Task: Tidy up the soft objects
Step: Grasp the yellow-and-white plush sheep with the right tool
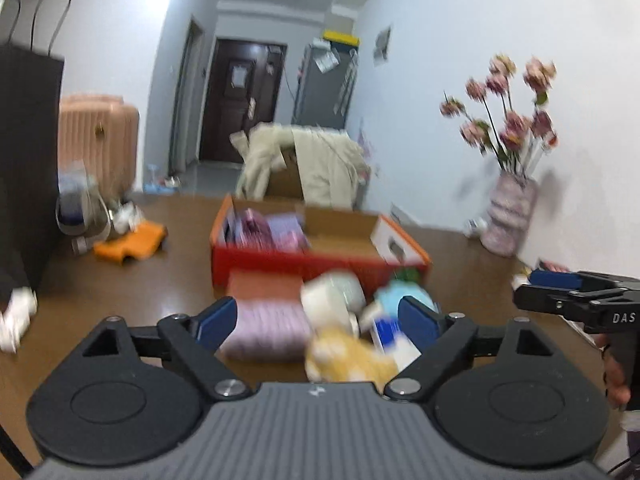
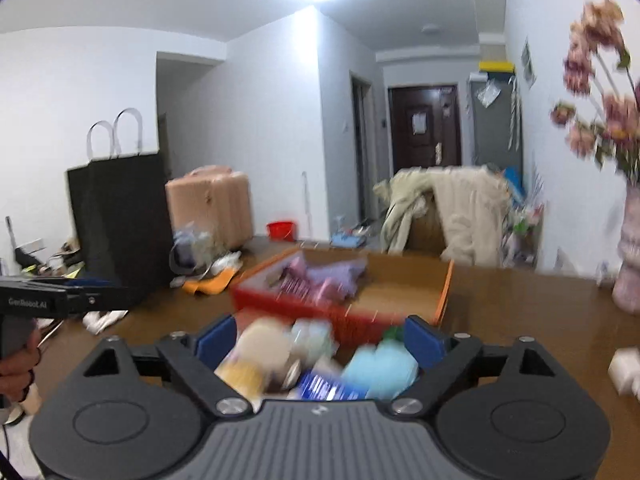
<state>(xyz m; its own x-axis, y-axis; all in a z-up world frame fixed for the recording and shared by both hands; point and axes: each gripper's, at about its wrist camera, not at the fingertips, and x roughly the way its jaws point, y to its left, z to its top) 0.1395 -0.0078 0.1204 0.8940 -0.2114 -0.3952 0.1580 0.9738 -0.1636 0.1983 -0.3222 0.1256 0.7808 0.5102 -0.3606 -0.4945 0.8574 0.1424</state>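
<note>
A red-orange cardboard box [image 1: 320, 262] sits on the brown table, with purple and pink soft items [image 1: 264, 230] in its left half; it also shows in the right wrist view [image 2: 288, 300]. In front of it lies a blurred pile: a folded lilac cloth [image 1: 264, 330], a white plush [image 1: 332, 296], a yellow plush [image 1: 348, 360] and a light blue soft item [image 1: 404, 296]. My left gripper [image 1: 320, 320] is open above the pile, holding nothing. My right gripper [image 2: 320, 340] is open above the same pile, over the yellow plush [image 2: 244, 372] and the blue item [image 2: 380, 364].
A pink vase of flowers [image 1: 508, 216] stands at the table's right edge. A black paper bag [image 2: 116, 232], an orange cloth [image 1: 128, 242] and clutter sit at the left. A chair draped with a beige coat [image 1: 312, 164] stands behind the table.
</note>
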